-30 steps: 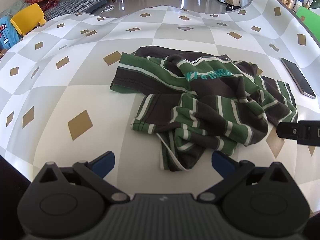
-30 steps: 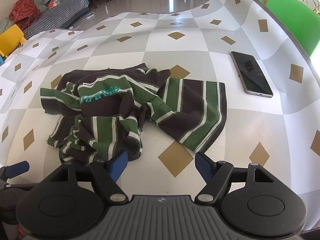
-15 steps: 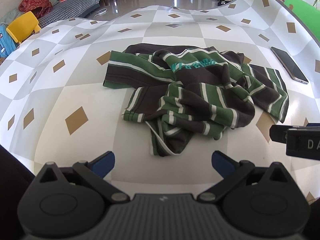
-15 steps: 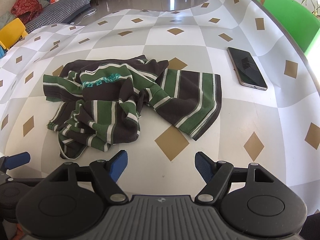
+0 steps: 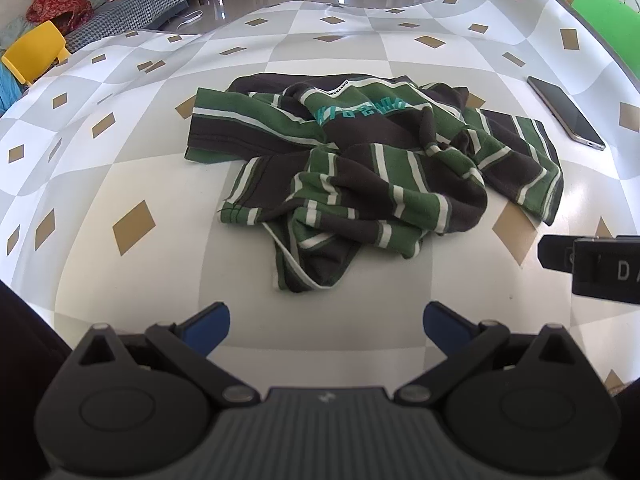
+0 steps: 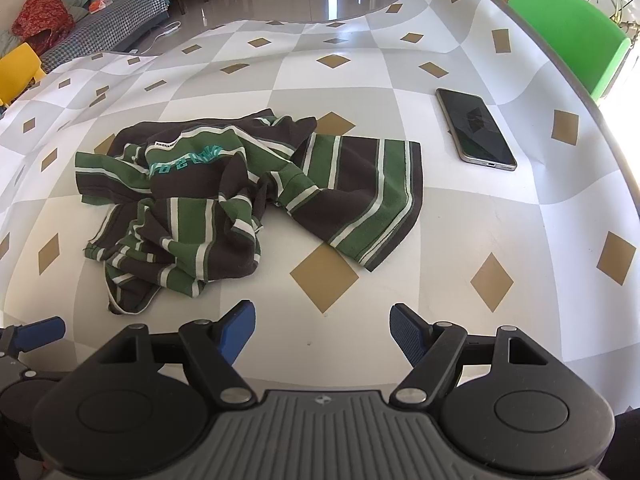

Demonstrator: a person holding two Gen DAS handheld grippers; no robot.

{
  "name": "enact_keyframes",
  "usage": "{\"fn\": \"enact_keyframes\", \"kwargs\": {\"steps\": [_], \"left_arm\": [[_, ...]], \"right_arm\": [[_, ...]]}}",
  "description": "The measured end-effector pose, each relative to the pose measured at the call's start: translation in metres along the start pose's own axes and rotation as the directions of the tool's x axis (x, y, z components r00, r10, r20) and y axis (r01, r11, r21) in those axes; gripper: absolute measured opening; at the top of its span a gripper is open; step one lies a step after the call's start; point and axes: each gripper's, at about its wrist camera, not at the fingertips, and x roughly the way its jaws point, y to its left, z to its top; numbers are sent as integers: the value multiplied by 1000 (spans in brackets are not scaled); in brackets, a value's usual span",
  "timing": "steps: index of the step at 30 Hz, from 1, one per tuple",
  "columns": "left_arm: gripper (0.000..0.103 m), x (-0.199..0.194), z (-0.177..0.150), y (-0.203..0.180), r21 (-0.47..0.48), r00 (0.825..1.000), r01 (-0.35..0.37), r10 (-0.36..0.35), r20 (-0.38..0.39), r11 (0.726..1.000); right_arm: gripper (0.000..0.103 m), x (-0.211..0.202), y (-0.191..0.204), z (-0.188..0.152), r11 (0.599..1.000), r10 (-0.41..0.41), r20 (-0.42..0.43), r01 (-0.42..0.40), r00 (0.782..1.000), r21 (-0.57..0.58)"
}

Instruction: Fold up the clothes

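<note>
A crumpled green, dark brown and white striped shirt (image 5: 360, 168) lies in a heap on the checkered table (image 5: 132, 168). It also shows in the right wrist view (image 6: 240, 192), with one flat part spread to the right. My left gripper (image 5: 326, 322) is open and empty, just short of the shirt's near edge. My right gripper (image 6: 322, 326) is open and empty, near the front of the table, right of the heap. The right gripper's body shows at the right edge of the left wrist view (image 5: 592, 264).
A black phone (image 6: 474, 130) lies on the table to the right of the shirt; it also shows in the left wrist view (image 5: 564, 114). A green chair (image 6: 560, 20) stands behind the table's right edge. A sofa (image 5: 128, 4) and a yellow chair (image 5: 34, 50) stand beyond the far left.
Both grippers have drawn back and up a little from the shirt, so it sits farther ahead in both views. Both stay open. The shirt has not moved.
</note>
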Motion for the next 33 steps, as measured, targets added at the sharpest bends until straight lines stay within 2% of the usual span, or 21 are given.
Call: {"fn": "enact_keyframes", "kwargs": {"steps": [33], "left_arm": [[103,5,-2,1,-27,1000,7,-8,-22,1000]], "right_arm": [[73,5,5,-1,1000,-10,-18,10,1000,-28]]}}
